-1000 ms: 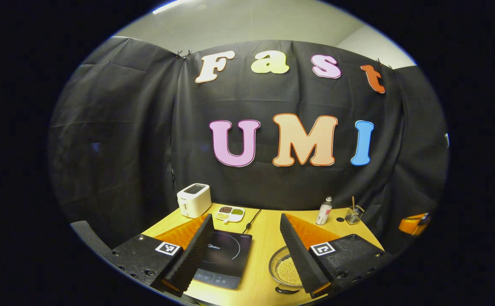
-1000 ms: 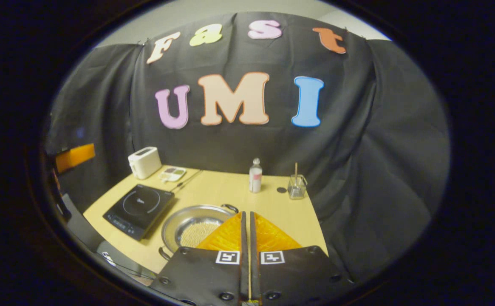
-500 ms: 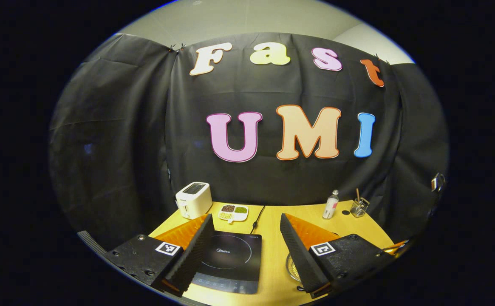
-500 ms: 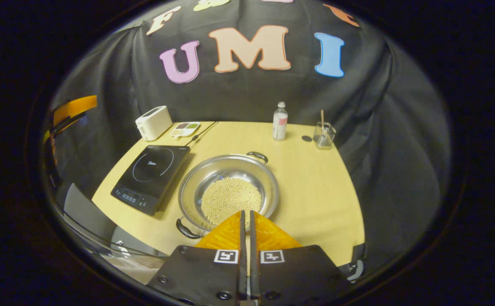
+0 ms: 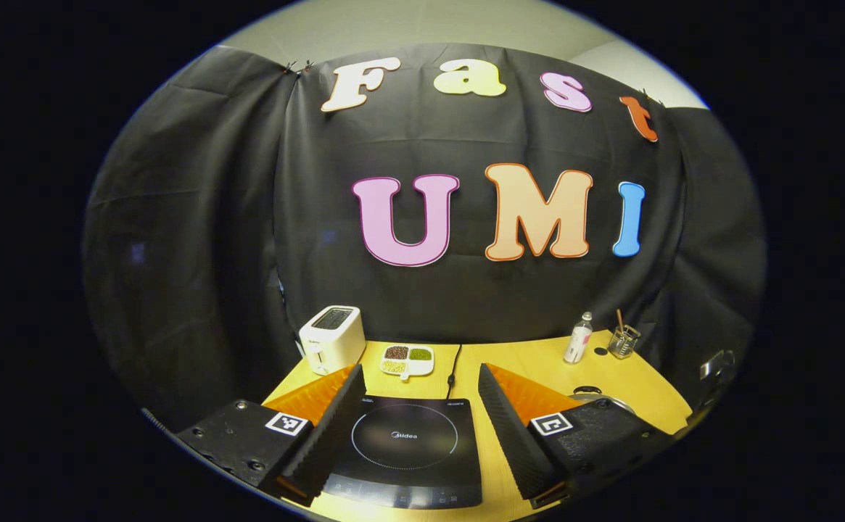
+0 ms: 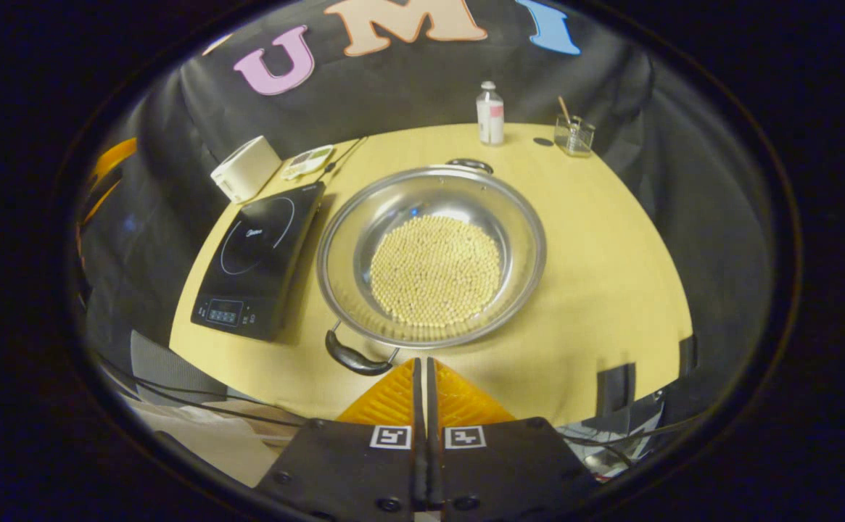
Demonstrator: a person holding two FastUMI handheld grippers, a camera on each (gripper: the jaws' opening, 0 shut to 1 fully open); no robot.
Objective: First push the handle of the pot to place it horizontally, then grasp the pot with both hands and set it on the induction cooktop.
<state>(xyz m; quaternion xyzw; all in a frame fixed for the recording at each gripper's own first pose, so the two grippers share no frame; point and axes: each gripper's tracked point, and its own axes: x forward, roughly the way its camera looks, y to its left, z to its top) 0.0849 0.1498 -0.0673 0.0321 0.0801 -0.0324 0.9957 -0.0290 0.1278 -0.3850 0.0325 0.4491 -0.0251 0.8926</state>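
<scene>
In the right gripper view we see our right tool (image 6: 422, 362) with its two fingers pressed together and nothing between them, held above the near edge of the counter (image 6: 596, 239) and apart from everything on it. Just beyond its tips sits the pot (image 6: 431, 255), a wide metal one standing upright on the counter, with a flat layer of small pale beads (image 6: 435, 270) across its bottom. Its near handle (image 6: 355, 357) is dark and points toward us, a little to the left of the tool's tips; its far handle (image 6: 470, 164) lies on the opposite rim, toward the booth's wall. The induction cooktop (image 6: 259, 259) lies just beside the pot on its left, with a narrow strip of counter between them, and nothing stands on it. Farther back on that side we see a white toaster (image 6: 245, 168) and a small divided dish (image 6: 307, 160); at the back of the counter stand a small bottle (image 6: 489, 114) and a clear glass holder (image 6: 574, 135) with a stick in it. In the left gripper view our left tool (image 5: 416, 388) has its fingers spread wide apart and empty, hanging over the induction cooktop (image 5: 406, 446), which shows between them. A sliver of the pot (image 5: 600, 398) peeks out past the right-hand finger.
</scene>
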